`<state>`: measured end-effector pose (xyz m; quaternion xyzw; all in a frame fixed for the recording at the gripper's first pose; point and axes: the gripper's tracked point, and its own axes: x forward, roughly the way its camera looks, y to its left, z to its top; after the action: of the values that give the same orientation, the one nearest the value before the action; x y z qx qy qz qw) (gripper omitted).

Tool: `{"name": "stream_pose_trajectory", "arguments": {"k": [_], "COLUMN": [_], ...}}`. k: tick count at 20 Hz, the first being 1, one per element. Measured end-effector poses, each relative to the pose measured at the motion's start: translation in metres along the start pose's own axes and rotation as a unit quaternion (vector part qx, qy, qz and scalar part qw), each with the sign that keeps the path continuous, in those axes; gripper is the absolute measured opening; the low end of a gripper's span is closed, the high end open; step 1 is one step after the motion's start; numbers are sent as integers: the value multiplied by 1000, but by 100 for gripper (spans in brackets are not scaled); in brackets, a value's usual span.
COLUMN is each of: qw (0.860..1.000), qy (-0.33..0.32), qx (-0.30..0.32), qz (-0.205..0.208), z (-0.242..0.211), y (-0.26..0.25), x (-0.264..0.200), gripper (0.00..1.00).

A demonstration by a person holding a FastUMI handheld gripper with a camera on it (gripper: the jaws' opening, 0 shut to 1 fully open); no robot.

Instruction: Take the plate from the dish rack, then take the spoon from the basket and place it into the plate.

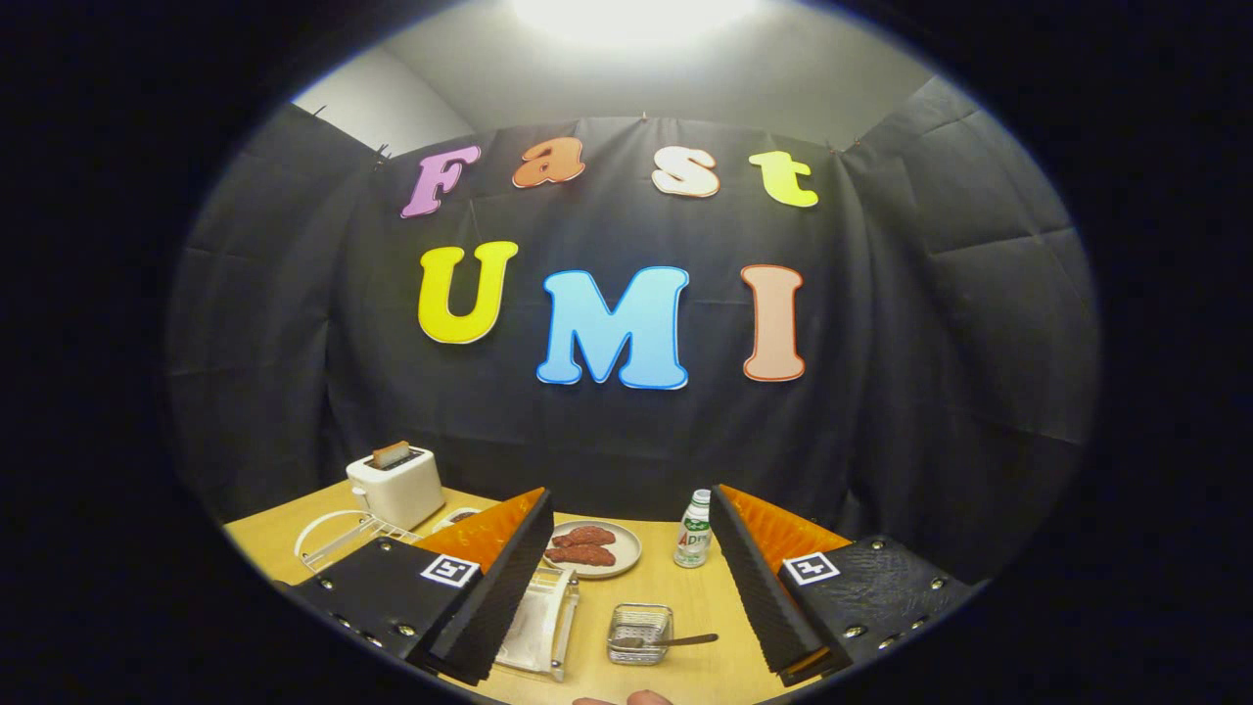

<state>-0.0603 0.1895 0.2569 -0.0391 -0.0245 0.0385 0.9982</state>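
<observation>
the gripper [626, 578] hangs wide open, holding nothing; first step is not yet begun. the plate [536, 619] stands in the rack [560, 627] beside the basket [640, 633] with its spoon [675, 641]; next, it likely must lower onto the plate's rim

So colour-wise: light wood-yellow table [685, 587], and a white toaster [396, 487] off to the left beyond the fingers with a brownish slice in it. White wire dish rack [538, 617] by the left finger. Silvery mesh basket [640, 633] between the fingers, dull metal spoon [685, 640] in it. Further ahead, a pale plate [593, 548] with reddish-brown food, and a white bottle [693, 531] with green cap.
</observation>
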Motion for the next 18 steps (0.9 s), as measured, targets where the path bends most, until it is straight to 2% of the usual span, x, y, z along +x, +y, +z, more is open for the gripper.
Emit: {"name": "stream_pose_trajectory", "arguments": {"k": [5,9,11,16,18], "qw": [999,994,984,939,927], "qy": [31,110,176,341,373], "qx": [12,16,26,43,34], "qz": [6,16,17,-5,-15], "z": [-7,-36,-58,-122,-132], "y": [49,79,89,101,105], "x": [17,39,48,71,74], "gripper": [97,97,97,97,86]}}
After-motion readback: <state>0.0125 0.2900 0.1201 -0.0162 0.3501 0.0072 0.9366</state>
